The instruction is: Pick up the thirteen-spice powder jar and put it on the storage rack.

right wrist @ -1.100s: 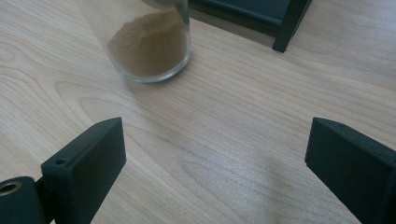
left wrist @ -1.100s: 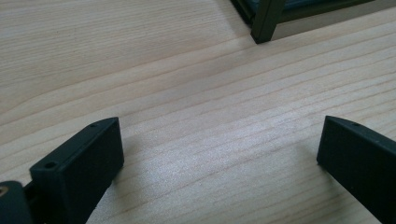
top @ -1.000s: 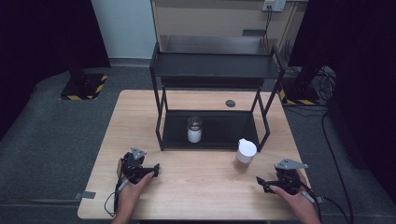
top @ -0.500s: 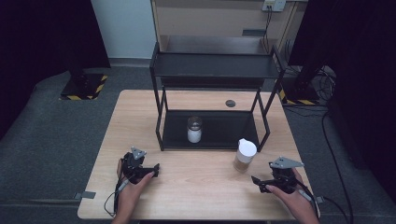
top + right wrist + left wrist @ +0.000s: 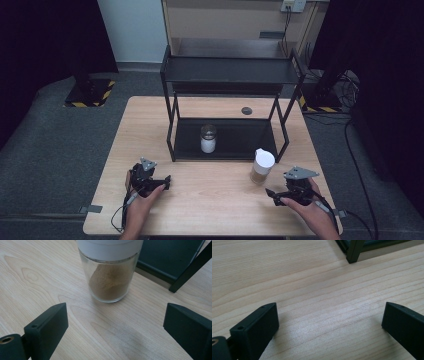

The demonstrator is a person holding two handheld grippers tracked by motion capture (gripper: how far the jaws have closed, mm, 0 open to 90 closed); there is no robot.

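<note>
Glass and see-through, the spice jar (image 5: 261, 167) stands upright on the wooden bench (image 5: 215, 200), its long axis vertical and its white cap (image 5: 110, 248) pointing up; brown powder fills the lower part. It sits just in front of the black rack's (image 5: 230, 75) right front leg (image 5: 285, 145), apart from it.

Near the jar, on the person's side, the right hand-held gripper (image 5: 272, 194) lies low over the bench with its jaws spread wide, aimed at the jar, nothing between them; the jar is a little beyond the tips.

On the rack's lower shelf stands a second jar (image 5: 208, 139) holding something white.

Well apart, toward the bench's other side, the left hand-held gripper (image 5: 165, 181) rests with jaws wide apart over bare wood.
</note>
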